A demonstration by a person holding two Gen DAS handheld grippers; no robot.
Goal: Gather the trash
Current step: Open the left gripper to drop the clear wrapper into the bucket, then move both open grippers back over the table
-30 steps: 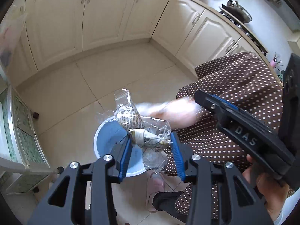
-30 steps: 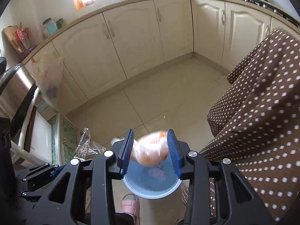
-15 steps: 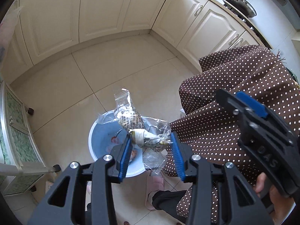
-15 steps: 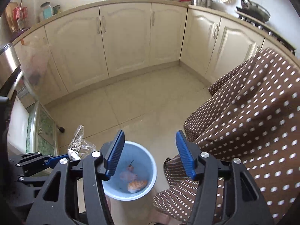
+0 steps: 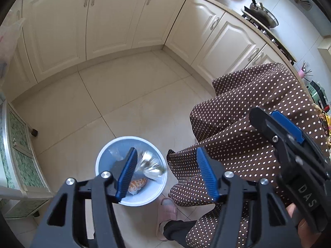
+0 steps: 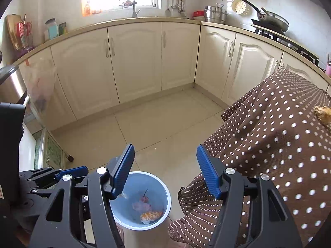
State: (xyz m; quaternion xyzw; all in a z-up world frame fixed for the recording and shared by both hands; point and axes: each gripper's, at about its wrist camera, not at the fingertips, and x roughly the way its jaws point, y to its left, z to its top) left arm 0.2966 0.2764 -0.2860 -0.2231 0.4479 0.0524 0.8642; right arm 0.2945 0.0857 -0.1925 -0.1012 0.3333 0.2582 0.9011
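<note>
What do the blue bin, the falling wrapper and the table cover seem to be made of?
Blue bin: likely moulded plastic, with a smooth matt wall and a thin even rim. Falling wrapper: seemingly clear glossy film, see-through with bright glints, though blurred. Table cover: woven fabric, brown with white dots, matt, hanging in soft folds.

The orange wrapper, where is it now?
In both wrist views the orange wrapper lies at the bottom of the blue bin on the floor, beside the polka-dot tablecloth.
</note>
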